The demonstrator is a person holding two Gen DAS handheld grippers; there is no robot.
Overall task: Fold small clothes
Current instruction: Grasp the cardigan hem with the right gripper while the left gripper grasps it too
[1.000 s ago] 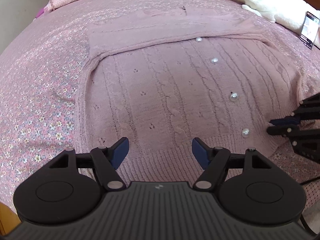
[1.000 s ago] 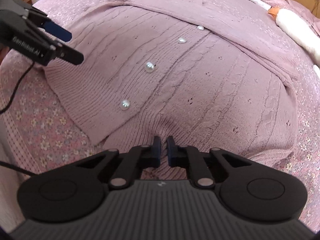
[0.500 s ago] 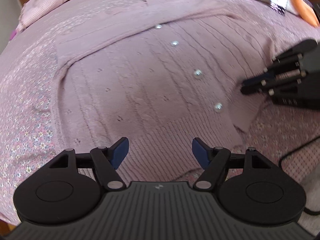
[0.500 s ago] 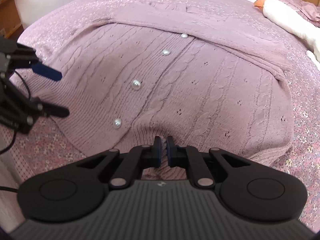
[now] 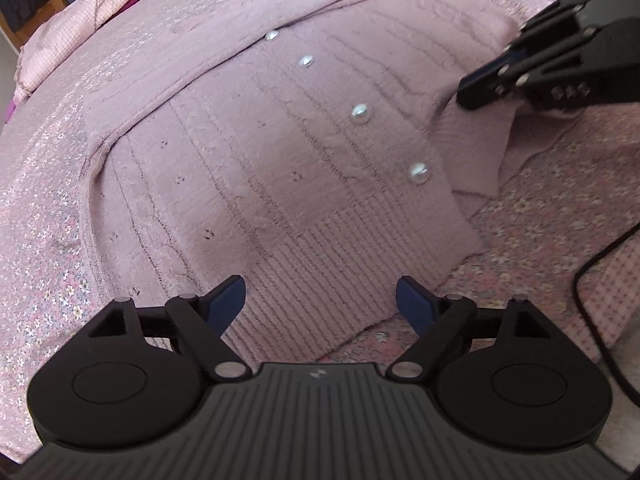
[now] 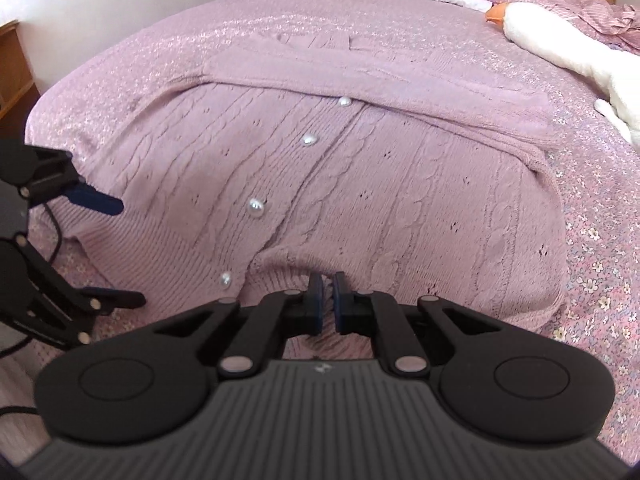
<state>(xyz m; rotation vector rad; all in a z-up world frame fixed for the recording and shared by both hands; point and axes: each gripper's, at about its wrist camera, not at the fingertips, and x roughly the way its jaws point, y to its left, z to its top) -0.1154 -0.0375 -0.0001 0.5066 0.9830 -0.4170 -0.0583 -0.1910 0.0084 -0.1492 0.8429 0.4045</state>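
The cardigan (image 6: pixel 360 184) lies flat on the bedspread (image 6: pixel 600 240) directly ahead of both my grippers, front side up, with its sleeves folded across the top edge. A row of pearl buttons (image 5: pixel 360 114) runs down the placket. The knit is soft, limp and light; I judge it will drape and stretch instead of holding a crease, and the cable texture should give the pads good friction. The buttons are hard and round, so I keep the pads off them.

My right gripper (image 6: pixel 327 298) is closed on the ribbed hem (image 6: pixel 280 276), just beside the lowest button, and the rib is bunched up between its pads. My left gripper (image 5: pixel 320 300) stands wide open, hovering over the ribbed hem corner (image 5: pixel 400 256) without touching it.

Recommended hold: pinch the double-thick rib at the hem corner, since it resists stretching better than the body knit. Lift both hem points level to avoid skewing the fold.

A white plush toy (image 6: pixel 560 40) lies far ahead to the right, well apart.
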